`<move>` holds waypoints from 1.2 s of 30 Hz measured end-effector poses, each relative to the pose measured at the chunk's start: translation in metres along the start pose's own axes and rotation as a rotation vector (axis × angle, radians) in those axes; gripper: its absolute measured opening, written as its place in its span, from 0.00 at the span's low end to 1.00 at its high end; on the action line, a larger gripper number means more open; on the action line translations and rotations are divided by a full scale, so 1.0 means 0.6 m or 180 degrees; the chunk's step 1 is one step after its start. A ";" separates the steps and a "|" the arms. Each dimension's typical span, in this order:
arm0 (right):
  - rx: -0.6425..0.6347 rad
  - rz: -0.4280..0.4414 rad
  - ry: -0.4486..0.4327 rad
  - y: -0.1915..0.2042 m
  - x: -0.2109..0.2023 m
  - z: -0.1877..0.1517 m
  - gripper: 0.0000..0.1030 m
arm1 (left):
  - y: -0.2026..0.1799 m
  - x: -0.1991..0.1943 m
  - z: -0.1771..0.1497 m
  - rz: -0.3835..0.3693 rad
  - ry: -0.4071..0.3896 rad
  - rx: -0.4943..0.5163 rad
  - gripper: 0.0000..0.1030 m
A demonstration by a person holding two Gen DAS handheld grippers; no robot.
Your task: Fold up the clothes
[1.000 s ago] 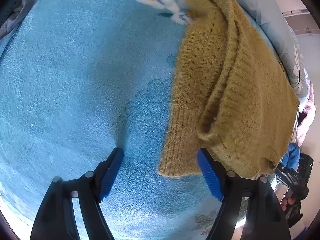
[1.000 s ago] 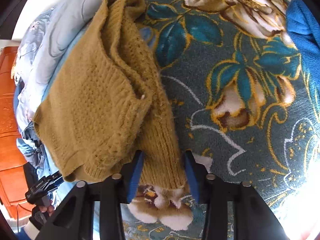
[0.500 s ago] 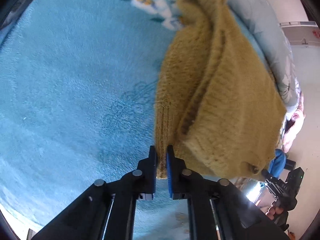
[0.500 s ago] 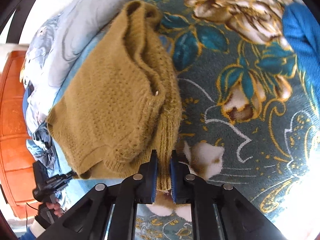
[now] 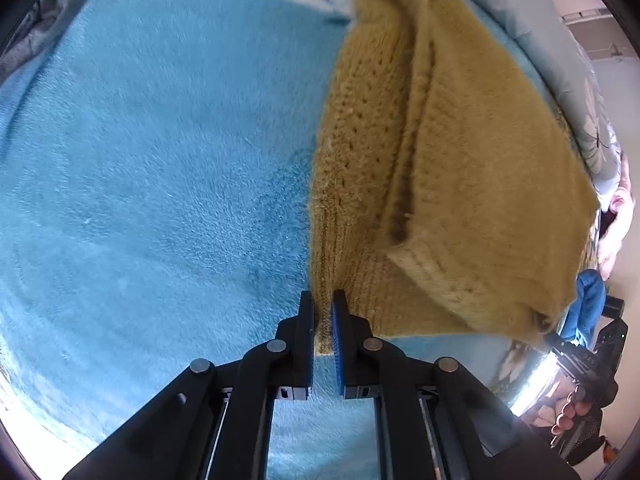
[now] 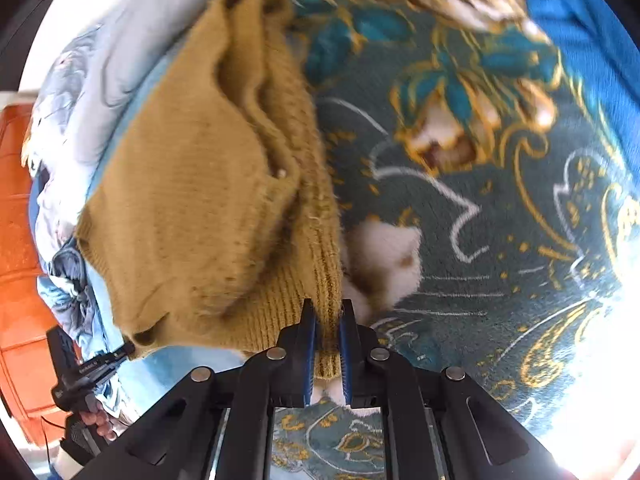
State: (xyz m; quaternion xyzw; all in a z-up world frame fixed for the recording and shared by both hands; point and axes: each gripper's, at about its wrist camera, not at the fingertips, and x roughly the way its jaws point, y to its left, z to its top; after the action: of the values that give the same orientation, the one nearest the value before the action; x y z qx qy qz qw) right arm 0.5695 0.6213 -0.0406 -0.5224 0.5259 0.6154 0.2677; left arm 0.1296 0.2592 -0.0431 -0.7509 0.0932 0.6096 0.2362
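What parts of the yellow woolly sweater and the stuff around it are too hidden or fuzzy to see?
- Left wrist view: the mustard-yellow knitted sweater covers the blue fleece blanket beneath; its folded inner layers are hidden.
- Left wrist view: flower print at the top is motion-blurred.
- Right wrist view: the floral teal blanket is washed out by glare at lower right.
- Both views: the pinched sweater hem is covered by the jaws.

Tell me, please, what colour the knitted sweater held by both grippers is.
Mustard yellow, plain knit; the sweater shows best in the right wrist view.
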 end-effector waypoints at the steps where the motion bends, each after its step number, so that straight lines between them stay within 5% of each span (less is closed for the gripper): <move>1: -0.0003 0.0003 -0.0003 0.000 0.000 0.000 0.10 | 0.001 0.000 0.001 -0.0019 0.0005 -0.0019 0.09; 9: -0.0119 0.0010 -0.0070 0.010 -0.028 -0.011 0.17 | 0.003 -0.060 -0.014 -0.0106 -0.0149 -0.0090 0.21; 11: -0.0135 -0.0096 -0.0129 0.012 -0.042 -0.016 0.30 | 0.001 -0.090 -0.020 -0.0095 -0.0270 -0.0177 0.24; 12: -0.0149 -0.0221 -0.0209 0.014 -0.056 -0.020 0.38 | -0.001 -0.101 -0.022 -0.0159 -0.0315 -0.0221 0.30; 14: -0.0131 -0.0238 -0.0366 0.019 -0.081 -0.025 0.40 | -0.020 -0.111 -0.039 -0.0483 -0.0439 -0.0373 0.40; 17: -0.0034 0.0135 -0.0495 0.034 -0.101 -0.030 0.42 | -0.029 -0.094 -0.045 -0.0866 -0.0432 -0.0601 0.51; 23: 0.0166 0.0449 -0.0340 0.075 -0.042 -0.007 0.47 | -0.038 -0.023 -0.096 -0.1047 -0.0135 -0.0911 0.51; 32: 0.0548 0.0602 -0.0337 0.056 -0.002 0.028 0.45 | -0.042 0.004 -0.104 -0.1262 -0.0114 -0.1345 0.48; 34: 0.0536 0.0597 -0.0345 0.061 -0.004 0.030 0.22 | -0.042 0.000 -0.109 -0.1273 -0.0167 -0.1416 0.33; 35: 0.0520 0.0589 -0.0342 0.063 -0.006 0.031 0.17 | -0.041 -0.002 -0.111 -0.1280 -0.0193 -0.1456 0.18; 36: 0.0501 0.0583 -0.0340 0.066 -0.007 0.032 0.12 | -0.040 -0.005 -0.114 -0.1328 -0.0224 -0.1504 0.12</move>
State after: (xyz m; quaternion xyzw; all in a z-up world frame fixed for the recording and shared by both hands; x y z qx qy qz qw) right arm 0.5294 0.6281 -0.0239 -0.4161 0.6031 0.6211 0.2782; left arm 0.1989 0.2478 -0.0246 -0.7664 -0.2152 0.5784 0.1784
